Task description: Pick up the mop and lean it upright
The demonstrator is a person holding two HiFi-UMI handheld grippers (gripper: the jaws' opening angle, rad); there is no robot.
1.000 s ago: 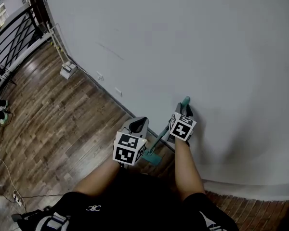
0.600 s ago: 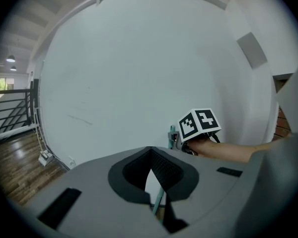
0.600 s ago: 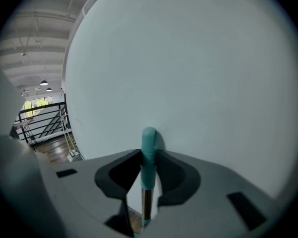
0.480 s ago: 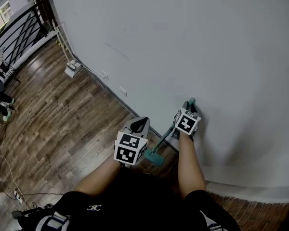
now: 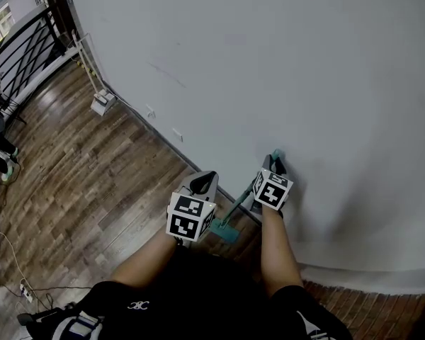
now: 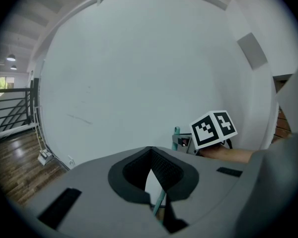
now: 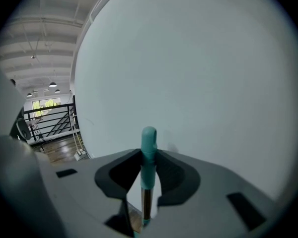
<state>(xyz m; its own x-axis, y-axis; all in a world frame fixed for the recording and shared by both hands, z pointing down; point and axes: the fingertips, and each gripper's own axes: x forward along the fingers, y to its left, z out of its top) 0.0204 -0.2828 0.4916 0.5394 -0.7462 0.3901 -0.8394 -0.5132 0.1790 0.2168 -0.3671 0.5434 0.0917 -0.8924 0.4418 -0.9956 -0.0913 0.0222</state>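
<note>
The right gripper (image 7: pixel 148 175) is clenching the mop (image 7: pixel 148 145) by its teal rubber grip. The grip's rounded tip is poking up above the jaws, and a dark metal shaft is running down below them. The mop is standing nearly upright close to the white wall (image 5: pixel 304 83), its teal head (image 5: pixel 225 230) resting on the wood floor (image 5: pixel 92 176). The left gripper (image 6: pixel 151 175) is hanging released near the shaft, holding nothing.
</note>
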